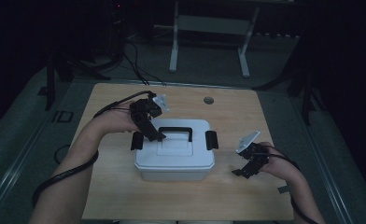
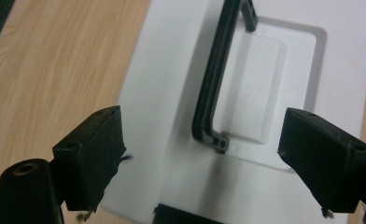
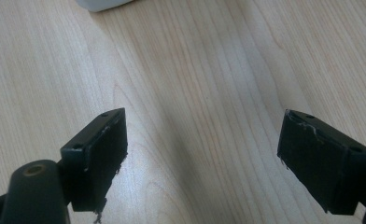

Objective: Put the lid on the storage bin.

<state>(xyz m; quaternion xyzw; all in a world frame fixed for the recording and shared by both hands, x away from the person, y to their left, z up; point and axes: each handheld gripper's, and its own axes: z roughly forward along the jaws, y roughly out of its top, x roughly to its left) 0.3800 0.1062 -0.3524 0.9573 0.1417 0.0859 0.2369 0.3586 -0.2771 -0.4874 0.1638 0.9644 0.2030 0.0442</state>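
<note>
A box [image 1: 175,156] sits in the middle of the table [image 1: 228,112], with a handle [image 1: 175,131] on its lid and a latch [image 1: 211,140] at each end. The left gripper [image 1: 157,136] hangs over the lid's left part, beside the handle. The right gripper [image 1: 241,172] is over the table right of the box, apart from it.

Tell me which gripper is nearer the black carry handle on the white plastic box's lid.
Left. The left gripper hangs open over the black carry handle's left end; the right gripper sits open above bare wooden table, right of the white plastic box.
</note>
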